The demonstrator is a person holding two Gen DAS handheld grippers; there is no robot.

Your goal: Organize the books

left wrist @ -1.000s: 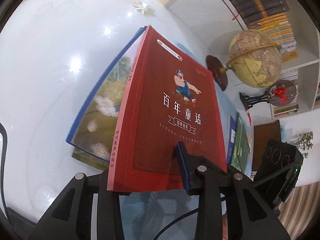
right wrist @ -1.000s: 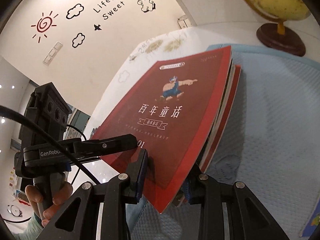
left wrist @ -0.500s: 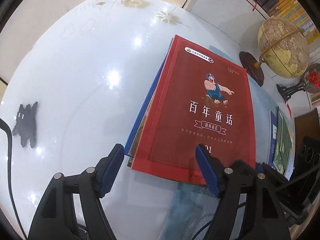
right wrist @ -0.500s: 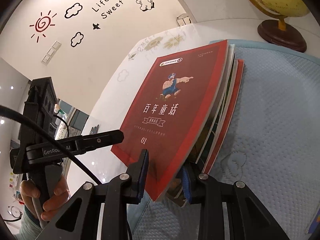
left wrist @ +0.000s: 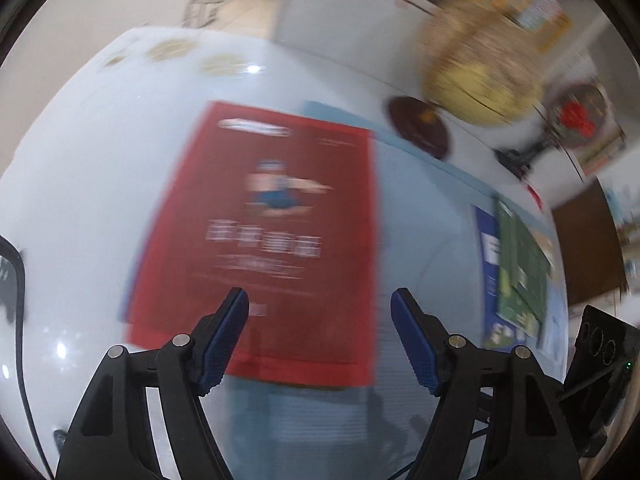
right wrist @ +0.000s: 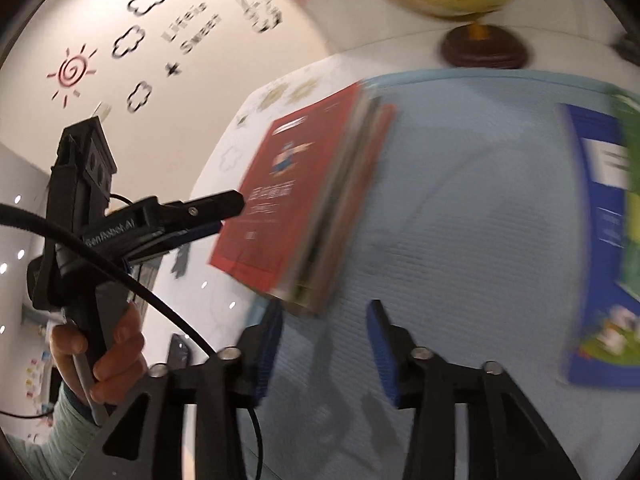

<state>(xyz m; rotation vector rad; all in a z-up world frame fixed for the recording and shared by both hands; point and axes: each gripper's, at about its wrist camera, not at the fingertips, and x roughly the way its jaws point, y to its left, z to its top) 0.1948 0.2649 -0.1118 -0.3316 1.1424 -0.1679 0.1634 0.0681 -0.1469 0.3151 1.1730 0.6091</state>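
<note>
Between the left claw's wide-spread blue pads: nothing gripped. Right claw, opening, also empty. Beyond both: red storybook topping a small stack, half on white table, half on blue mat. Left claw's body lettered "GenRobot.AI". Wall decal: "Life is Sweet".

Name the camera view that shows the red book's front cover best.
The left wrist view: the red book faces the camera almost flat, whole cover visible though blurred. The right wrist view shows it slanted and smaller, mostly its page edges atop the stack.
</note>
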